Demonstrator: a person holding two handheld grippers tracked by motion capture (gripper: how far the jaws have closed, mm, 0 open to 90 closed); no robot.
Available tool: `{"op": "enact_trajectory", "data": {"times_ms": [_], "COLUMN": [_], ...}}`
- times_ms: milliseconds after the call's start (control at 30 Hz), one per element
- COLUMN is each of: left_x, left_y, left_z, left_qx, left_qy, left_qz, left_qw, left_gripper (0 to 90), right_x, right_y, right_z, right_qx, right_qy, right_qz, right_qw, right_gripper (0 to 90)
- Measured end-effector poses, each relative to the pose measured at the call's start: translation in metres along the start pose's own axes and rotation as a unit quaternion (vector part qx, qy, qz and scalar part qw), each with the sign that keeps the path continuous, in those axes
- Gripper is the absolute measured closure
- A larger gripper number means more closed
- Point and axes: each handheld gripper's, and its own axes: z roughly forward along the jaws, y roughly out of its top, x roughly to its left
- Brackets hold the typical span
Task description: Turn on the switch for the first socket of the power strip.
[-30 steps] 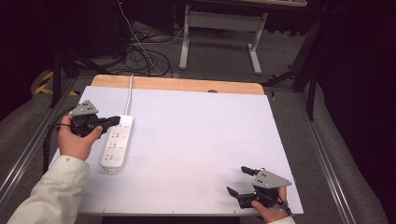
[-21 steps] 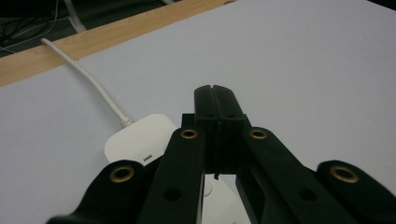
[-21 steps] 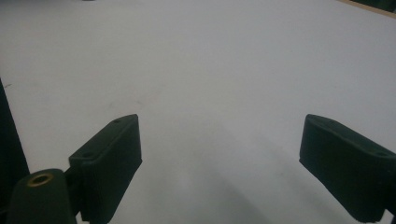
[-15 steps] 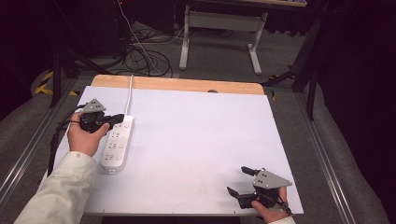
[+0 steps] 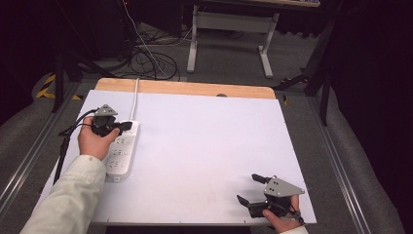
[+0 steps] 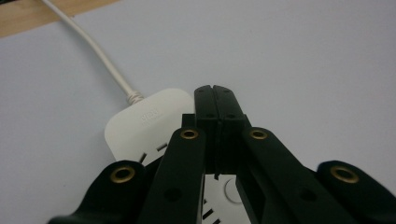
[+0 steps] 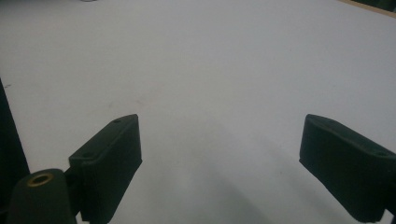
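A white power strip (image 5: 121, 153) lies along the left side of the white table top, its cord (image 5: 135, 92) running off the far edge. My left gripper (image 5: 127, 126) hovers low over the strip's far end, near where the cord enters. In the left gripper view the jaws meet pad to pad (image 6: 215, 93) with nothing between them, just above the strip's rounded end (image 6: 140, 123) and beside the cord (image 6: 93, 51). My right gripper (image 5: 247, 188) rests at the front right of the table, open. Its pads (image 7: 112, 158) stand wide apart over bare white surface.
The white sheet (image 5: 209, 141) covers the table, with a wooden strip (image 5: 185, 87) showing along the far edge. Behind the table on the floor lie tangled black cables (image 5: 146, 63) and a white desk frame (image 5: 229, 29). Metal rails run along both sides.
My left hand has shifted a little to the right and lower over the far end of the power strip. The right gripper has stayed put.
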Motion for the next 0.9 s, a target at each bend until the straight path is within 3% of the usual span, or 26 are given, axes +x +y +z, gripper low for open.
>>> {"op": "enact_trajectory", "data": {"times_ms": [100, 333, 433, 567, 900], "left_x": [0.001, -0.001, -0.001, 0.000, 0.000], "left_y": [0.001, 0.004, 0.005, 0.005, 0.004], "left_z": [0.004, 0.011, 0.014, 0.017, 0.021], "left_qx": [0.013, 0.032, 0.050, 0.061, 0.071], "left_qy": [-0.009, -0.006, 0.008, 0.015, 0.028], "left_qz": [-0.004, 0.000, 0.016, 0.008, 0.013], "left_qw": [0.9999, 0.9995, 0.9986, 0.9980, 0.9970], "left_gripper": [90.0, 89.9, 90.0, 89.9, 90.0], "right_x": [0.000, 0.000, 0.000, 0.000, 0.000], "right_y": [0.000, 0.000, 0.000, 0.000, 0.000], "right_z": [0.000, 0.000, 0.000, 0.000, 0.001], "right_qx": [0.001, 0.001, 0.000, 0.001, 0.001], "right_qy": [0.000, 0.000, 0.001, 0.002, 0.003], "right_qz": [-0.001, 0.000, 0.000, -0.001, -0.002], "right_qw": [1.0000, 1.0000, 1.0000, 1.0000, 1.0000], "right_gripper": [13.5, 13.5, 13.5, 13.5, 13.5]}}
